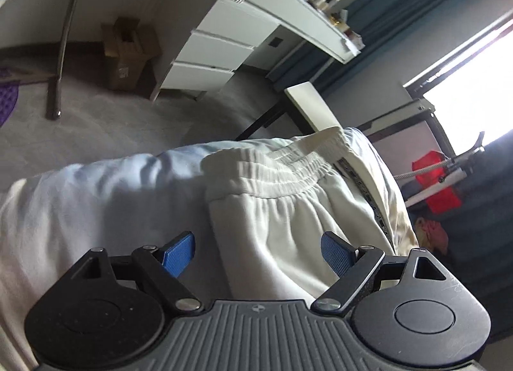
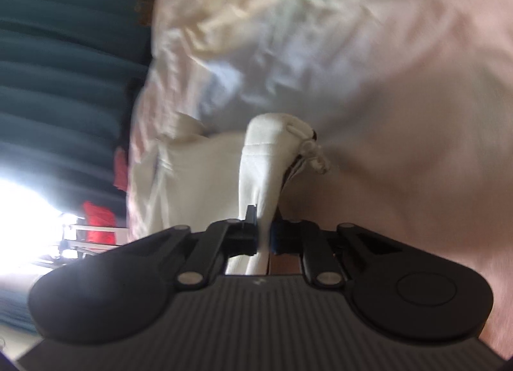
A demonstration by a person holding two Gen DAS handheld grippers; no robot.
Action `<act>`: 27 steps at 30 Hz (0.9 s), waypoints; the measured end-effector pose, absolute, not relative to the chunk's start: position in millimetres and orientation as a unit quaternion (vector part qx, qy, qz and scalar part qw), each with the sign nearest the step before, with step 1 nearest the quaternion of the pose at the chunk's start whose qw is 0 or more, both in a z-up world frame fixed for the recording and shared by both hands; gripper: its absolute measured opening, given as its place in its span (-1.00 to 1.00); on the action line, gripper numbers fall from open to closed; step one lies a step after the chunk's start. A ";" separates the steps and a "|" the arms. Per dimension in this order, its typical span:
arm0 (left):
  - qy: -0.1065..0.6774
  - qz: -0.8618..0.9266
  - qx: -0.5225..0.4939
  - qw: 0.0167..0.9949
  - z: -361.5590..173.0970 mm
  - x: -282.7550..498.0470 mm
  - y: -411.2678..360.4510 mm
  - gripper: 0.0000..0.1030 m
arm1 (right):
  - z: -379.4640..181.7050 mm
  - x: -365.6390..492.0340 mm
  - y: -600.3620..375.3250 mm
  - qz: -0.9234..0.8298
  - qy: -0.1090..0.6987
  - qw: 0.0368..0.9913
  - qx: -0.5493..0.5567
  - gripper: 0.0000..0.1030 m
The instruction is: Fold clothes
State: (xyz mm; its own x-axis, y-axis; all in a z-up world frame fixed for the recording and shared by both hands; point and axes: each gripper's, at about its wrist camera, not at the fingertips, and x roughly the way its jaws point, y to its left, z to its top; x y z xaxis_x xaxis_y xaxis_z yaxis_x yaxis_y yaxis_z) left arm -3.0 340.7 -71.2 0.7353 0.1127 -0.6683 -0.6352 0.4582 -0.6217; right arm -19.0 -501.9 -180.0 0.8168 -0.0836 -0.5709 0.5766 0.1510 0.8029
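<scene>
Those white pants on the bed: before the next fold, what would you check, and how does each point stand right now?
1. Right gripper holds the white pants: ok, shut on a fold of cloth.
2. Left gripper free to grab: ok, open, holding nothing.
3. Waistband within view of left gripper: ok.
4. Pants lie flat on the bed sheet: not ok, bunched.
5. Drawstring clear of the fold: cannot tell, blurred.
</scene>
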 end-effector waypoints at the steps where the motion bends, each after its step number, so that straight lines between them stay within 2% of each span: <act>1: 0.283 0.229 -0.479 0.799 -75.9 -3.3 344.9 0.69 | -174.3 -18.7 -501.9 -0.226 0.194 0.740 0.603 -0.84; 5: 0.286 0.212 -0.496 0.792 -86.2 1.2 348.5 0.59 | -163.2 -17.4 -504.7 -0.234 0.162 0.752 0.594 -0.84; 8: 0.288 0.198 -0.508 0.787 -93.9 4.6 351.2 0.41 | -163.6 -13.5 -507.2 -0.242 0.156 0.751 0.594 -0.84; 10: 0.289 0.190 -0.517 0.783 -99.0 6.9 353.0 -0.01 | -163.3 -12.8 -507.3 -0.244 0.156 0.753 0.592 -0.84; 11: 0.289 0.185 -0.520 0.782 -101.1 7.5 353.6 -0.11 | -162.3 -13.3 -507.0 -0.244 0.154 0.754 0.591 -0.84; 13: 0.280 0.180 -0.518 0.788 -100.1 2.9 352.1 -0.70 | -159.0 -15.0 -505.5 -0.244 0.149 0.758 0.587 -0.84; 14: 0.274 0.176 -0.519 0.791 -99.5 0.5 351.5 -0.76 | -156.1 -16.7 -504.2 -0.244 0.146 0.762 0.582 -0.84; 17: 0.223 0.137 -0.547 0.795 -95.7 -7.5 351.1 -0.79 | -144.0 -22.9 -497.4 -0.241 0.124 0.776 0.569 -0.85; 22: 0.171 0.110 -0.531 0.822 -67.8 -26.3 337.9 -0.82 | -124.2 -35.1 -487.4 -0.239 0.081 0.795 0.551 -0.85; 27: 0.182 0.099 -0.528 0.823 -47.3 -27.1 334.2 -0.82 | -109.4 -54.6 -495.6 -0.262 0.062 0.801 0.535 -0.85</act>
State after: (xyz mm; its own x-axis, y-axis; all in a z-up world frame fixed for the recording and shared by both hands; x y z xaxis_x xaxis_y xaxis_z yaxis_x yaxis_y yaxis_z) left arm -27.1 334.2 -47.3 0.9143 -0.0289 -0.4039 -0.3552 0.4219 -0.8342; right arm -54.6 -495.6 -109.4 0.8545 -0.3540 -0.3801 0.4868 0.2905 0.8238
